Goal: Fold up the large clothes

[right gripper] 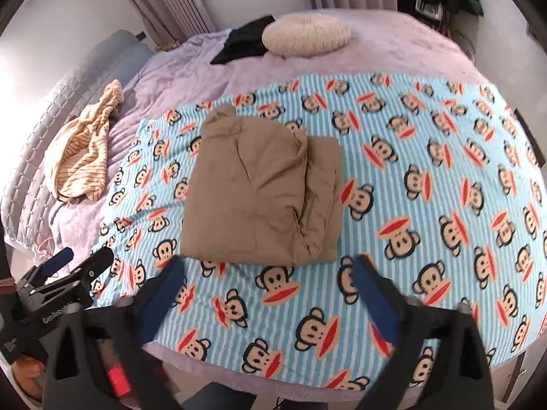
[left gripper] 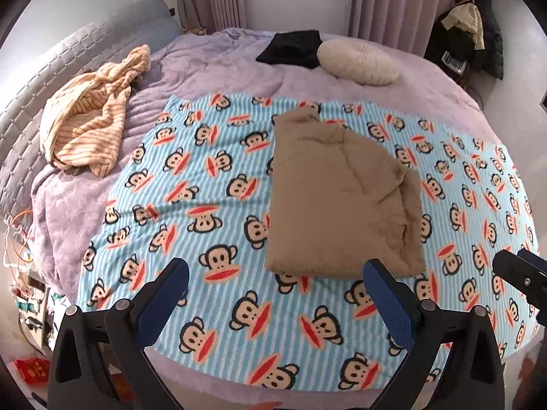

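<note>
A tan garment (left gripper: 338, 194) lies folded into a thick rectangle on the blue monkey-print blanket (left gripper: 205, 239); it also shows in the right wrist view (right gripper: 263, 188). My left gripper (left gripper: 275, 273) is open and empty, held above the blanket just in front of the garment's near edge. My right gripper (right gripper: 266, 270) is open and empty, also just short of the garment's near edge. The right gripper's tip shows at the right of the left wrist view (left gripper: 519, 270). The left gripper shows at the lower left of the right wrist view (right gripper: 65, 273).
A striped cream garment (left gripper: 92, 126) lies crumpled at the bed's left by the grey headboard (left gripper: 27, 102). A black garment (left gripper: 290, 48) and a round cream cushion (left gripper: 357, 61) lie at the far side. Clothes hang on a rack (left gripper: 471, 30) at the back right.
</note>
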